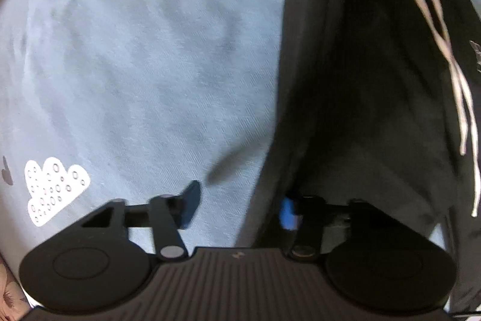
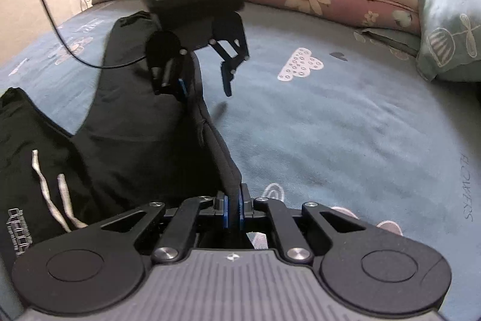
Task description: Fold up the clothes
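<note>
Left wrist straight down, perhaps very close, right wrist oblique, sharing bedsheet (image 1: 135, 65)

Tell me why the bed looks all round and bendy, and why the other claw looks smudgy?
Right wrist view: the fisheye lens curves the blue bedsheet like a bowl, the left gripper is smeared by motion blur, and the window light leaves the black trousers very dark. Left wrist view: the sheet bulges too, the white drawstring looks streaky, and a fingertip is blurred.

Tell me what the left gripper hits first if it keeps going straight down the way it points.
Most likely the edge of the black drawstring trousers on the blue printed bedsheet. The left gripper straddles that edge, one finger over cloth, one over sheet; which touches first is unclear.
</note>
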`<state>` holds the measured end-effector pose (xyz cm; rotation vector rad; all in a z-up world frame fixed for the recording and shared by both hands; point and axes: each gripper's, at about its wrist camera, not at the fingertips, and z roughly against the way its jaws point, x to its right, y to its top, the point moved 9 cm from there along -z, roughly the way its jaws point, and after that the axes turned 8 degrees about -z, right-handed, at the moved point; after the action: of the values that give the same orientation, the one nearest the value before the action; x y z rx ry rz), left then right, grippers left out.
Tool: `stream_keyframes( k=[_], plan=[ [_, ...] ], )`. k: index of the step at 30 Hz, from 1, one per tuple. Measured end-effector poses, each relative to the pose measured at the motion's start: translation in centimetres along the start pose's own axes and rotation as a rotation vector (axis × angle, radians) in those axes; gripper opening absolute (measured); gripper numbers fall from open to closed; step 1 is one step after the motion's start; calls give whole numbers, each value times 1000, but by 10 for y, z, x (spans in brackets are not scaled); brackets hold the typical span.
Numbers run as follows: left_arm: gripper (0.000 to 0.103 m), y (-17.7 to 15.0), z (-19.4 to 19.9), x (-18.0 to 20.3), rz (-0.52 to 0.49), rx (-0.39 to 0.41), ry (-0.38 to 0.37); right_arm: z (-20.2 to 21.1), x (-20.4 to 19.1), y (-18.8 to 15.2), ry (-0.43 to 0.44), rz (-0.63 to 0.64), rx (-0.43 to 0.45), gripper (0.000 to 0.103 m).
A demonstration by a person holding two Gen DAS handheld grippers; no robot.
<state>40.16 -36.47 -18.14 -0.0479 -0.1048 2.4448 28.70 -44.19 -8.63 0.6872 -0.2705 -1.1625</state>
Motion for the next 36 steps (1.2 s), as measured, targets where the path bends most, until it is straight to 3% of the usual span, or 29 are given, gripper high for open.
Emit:
stream_keyframes(
  k=[3, 6, 14, 22, 29, 36],
  plan=[
    [11, -4, 4, 11, -5, -13, 2, 6, -4, 1, 4, 10, 0, 8],
    [7, -10, 10, 18, 40, -7, 32, 8, -5, 2, -2, 10, 3, 8],
    [6, -19, 43, 45, 140, 35, 119, 12, -11, 2, -29, 21, -6, 8],
    [6, -27, 95, 103, 215, 86, 169, 38, -33, 5, -31, 48, 10, 8],
    [6, -27, 118, 181, 185, 102, 104, 66, -70, 1, -1, 117, -4, 9],
    [5, 23, 113, 237, 87, 132, -17, 77, -116, -26, 25, 244, -107, 9]
  ],
)
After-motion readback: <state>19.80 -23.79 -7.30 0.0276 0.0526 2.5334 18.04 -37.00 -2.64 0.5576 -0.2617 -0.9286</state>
